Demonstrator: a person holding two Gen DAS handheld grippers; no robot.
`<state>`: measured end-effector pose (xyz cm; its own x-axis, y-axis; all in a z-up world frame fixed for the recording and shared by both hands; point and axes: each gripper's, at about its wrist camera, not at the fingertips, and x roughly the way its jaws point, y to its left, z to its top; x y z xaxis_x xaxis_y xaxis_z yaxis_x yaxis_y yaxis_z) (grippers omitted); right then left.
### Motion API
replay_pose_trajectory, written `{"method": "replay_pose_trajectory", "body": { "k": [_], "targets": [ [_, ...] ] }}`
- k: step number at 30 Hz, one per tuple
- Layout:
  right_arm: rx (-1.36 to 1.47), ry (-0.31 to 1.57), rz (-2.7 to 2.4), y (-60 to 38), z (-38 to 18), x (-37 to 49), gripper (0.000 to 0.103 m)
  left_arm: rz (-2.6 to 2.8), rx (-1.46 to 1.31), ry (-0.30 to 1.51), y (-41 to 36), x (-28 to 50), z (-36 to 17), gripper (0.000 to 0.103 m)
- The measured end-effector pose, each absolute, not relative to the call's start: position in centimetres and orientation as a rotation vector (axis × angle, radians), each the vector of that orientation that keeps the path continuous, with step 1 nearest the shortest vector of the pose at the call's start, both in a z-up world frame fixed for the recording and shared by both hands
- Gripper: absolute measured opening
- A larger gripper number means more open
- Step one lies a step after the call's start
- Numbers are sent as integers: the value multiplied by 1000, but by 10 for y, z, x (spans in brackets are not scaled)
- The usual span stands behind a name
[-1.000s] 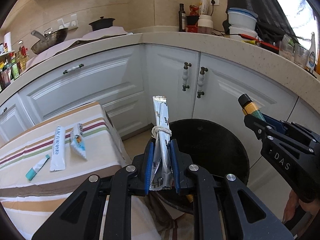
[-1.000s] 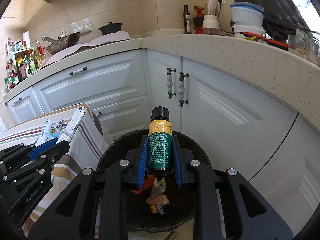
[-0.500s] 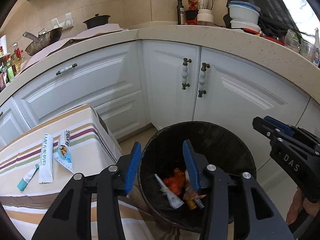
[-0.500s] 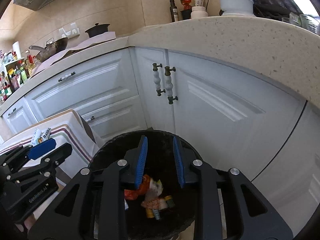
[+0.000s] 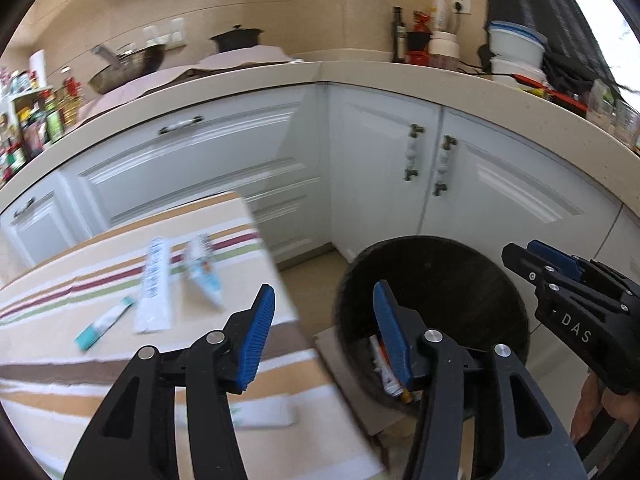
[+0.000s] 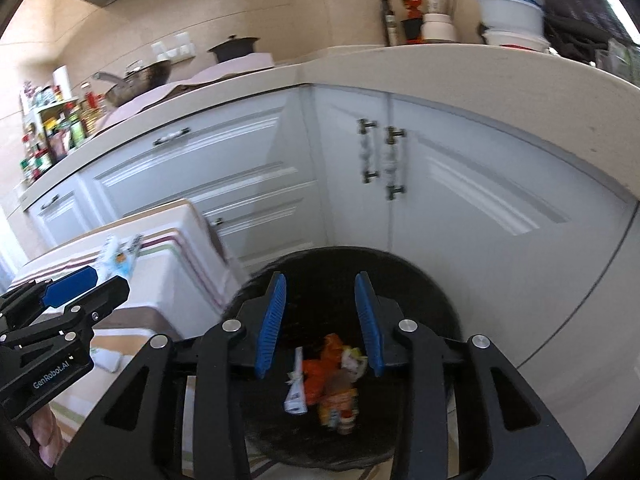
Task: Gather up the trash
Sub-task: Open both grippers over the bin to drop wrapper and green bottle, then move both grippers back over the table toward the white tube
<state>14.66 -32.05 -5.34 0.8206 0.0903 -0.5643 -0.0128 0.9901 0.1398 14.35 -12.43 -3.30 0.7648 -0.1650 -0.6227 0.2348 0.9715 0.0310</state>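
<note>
Trash bin (image 5: 440, 280) on floor before cabinets (image 5: 500, 184), table (image 5: 60, 360) left of it, packets (image 5: 154, 292) on table, litter (image 6: 320, 380) in bin

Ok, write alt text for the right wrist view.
The open, empty right gripper hangs over a black trash bin holding wrappers. The left gripper reaches toward a striped tablecloth, with white kitchen cabinets behind.

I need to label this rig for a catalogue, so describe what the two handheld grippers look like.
Both are matte black plastic with angular, cut-out linkage arms, silver round pivot bolts and ribbed blue pads on the fingers. The left gripper carries white "GenRobot.AI" lettering on its side, seen from the right wrist. The right gripper shows white "DAS" lettering from the left wrist. No cables or sleeves show.
</note>
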Motion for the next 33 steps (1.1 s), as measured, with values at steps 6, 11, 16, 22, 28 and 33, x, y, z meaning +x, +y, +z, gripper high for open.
{"method": "replay_pose_trajectory", "body": {
  "k": [6, 11, 16, 22, 28, 33],
  "targets": [
    [94, 617, 152, -278, -50, 142, 35, -107, 87, 672, -72, 124, -31, 53],
    [56, 640, 226, -246, -52, 138, 35, 6, 69, 698, -22, 108, -37, 54],
    [12, 671, 295, -210, -55, 137, 35, 112, 38, 724, 22, 97, -43, 54],
    [-62, 721, 367, -169, -63, 130, 36, 215, 8, 732, 71, 82, -48, 55],
    [-144, 777, 428, -134, -74, 124, 38, 295, -49, 733, 113, 72, -51, 57],
    [-215, 792, 453, -114, -77, 123, 53, 337, -89, 738, 136, 68, -54, 57]
  ]
}}
